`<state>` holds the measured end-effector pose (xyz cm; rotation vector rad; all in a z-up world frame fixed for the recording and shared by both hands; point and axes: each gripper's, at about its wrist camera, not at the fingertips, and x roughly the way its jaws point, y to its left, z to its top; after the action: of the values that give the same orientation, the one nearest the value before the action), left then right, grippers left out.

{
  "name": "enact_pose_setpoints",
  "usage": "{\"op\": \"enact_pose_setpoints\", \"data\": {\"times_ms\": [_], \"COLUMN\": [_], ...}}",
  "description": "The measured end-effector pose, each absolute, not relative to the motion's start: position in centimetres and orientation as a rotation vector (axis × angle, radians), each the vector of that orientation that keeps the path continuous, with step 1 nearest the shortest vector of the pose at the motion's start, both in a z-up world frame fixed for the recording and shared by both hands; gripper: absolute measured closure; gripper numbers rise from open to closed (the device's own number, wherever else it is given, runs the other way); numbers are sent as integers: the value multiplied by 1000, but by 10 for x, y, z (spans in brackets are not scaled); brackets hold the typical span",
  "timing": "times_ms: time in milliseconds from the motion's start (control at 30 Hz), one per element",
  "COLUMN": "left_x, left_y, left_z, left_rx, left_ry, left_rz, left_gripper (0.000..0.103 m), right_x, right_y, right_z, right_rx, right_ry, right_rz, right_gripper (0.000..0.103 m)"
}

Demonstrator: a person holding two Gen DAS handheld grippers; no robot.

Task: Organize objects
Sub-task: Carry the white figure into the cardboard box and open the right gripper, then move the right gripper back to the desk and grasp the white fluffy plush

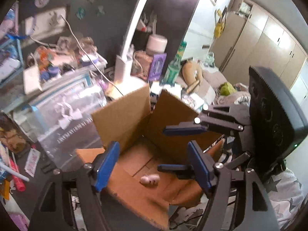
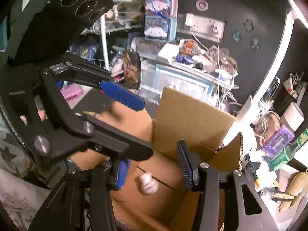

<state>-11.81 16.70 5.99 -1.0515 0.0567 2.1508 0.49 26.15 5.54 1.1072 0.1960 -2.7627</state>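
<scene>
Both my claws, left claw (image 1: 154, 165) and right claw (image 2: 154, 170), gape empty over one brown cardboard box (image 1: 123, 113); one pale lumpy toy (image 1: 149, 180) lies inside

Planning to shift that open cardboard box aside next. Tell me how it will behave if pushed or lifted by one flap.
The cardboard box probably slides easily: only one small pale toy lies inside, so it looks light. Its upright flaps are thin and creased, so one would likely fold rather than carry the box. A high push may tip it.
</scene>
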Motion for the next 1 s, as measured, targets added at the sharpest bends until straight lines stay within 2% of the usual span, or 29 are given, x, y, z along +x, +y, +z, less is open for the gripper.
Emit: {"op": "enact_pose_setpoints", "data": {"times_ms": [133, 300, 367, 467, 867, 1000], "left_x": [-96, -64, -48, -26, 27, 31], "left_y": [140, 104, 85, 61, -36, -47], "left_z": [80, 94, 96, 94, 28, 0], "left_rx": [-937, -813, -763, -709, -670, -712], "left_ry": [40, 32, 20, 14, -169, -168], "left_rz": [2238, 2344, 2397, 2467, 2695, 2733], "left_gripper": [25, 24, 18, 18, 14, 14], "right_x": [14, 24, 29, 34, 38, 28], "right_y": [245, 218, 202, 181, 101, 89], "right_z": [67, 77, 79, 78, 20, -6], "right_rx": [1011, 872, 803, 728, 633, 693], "right_ry": [202, 172, 157, 148, -24, -25], "right_rz": [-2771, -2758, -2741, -2714, -2591, -2658], "right_gripper": [60, 60, 60, 60, 60, 49]}}
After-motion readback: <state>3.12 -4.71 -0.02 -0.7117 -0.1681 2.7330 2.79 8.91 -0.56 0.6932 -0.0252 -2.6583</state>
